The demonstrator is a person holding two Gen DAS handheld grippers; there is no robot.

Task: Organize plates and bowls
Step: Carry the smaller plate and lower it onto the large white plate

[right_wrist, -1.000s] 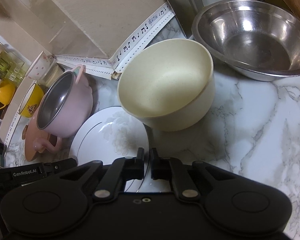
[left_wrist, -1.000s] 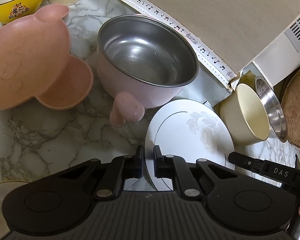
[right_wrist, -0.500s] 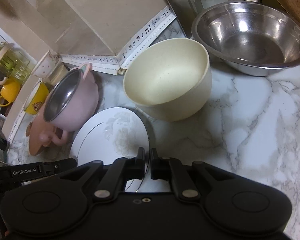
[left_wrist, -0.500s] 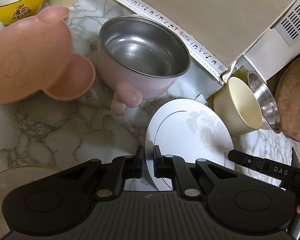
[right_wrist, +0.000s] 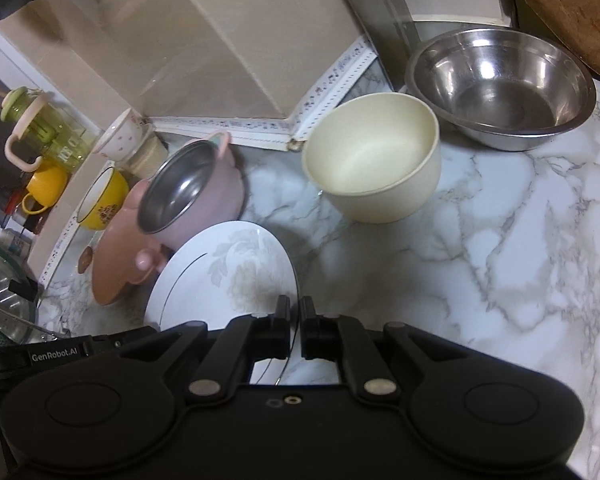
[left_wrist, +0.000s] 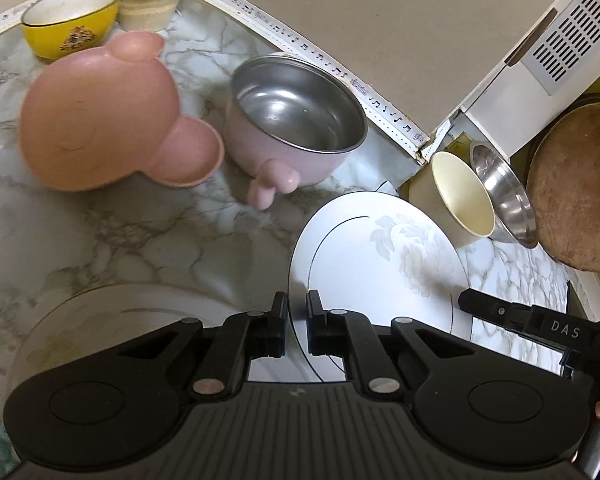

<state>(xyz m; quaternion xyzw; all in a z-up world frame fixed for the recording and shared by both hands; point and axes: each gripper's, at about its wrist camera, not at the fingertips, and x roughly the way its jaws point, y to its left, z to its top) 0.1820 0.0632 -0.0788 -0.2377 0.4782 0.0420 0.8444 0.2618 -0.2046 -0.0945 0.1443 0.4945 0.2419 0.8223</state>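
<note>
You had the white floral plate (left_wrist: 380, 264) pinched at opposite rims, left tool (left_wrist: 297, 322) and right tool (right_wrist: 294, 327) both clamped on it, above the marble bench (right_wrist: 520, 264) near the cream bowl (right_wrist: 374, 168). Best to have kept both hands level and moving together, clear of the pink steel-lined pot (left_wrist: 296, 132).

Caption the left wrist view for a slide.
Both grippers, left and right, pinch the white plate above the marble counter.
</note>
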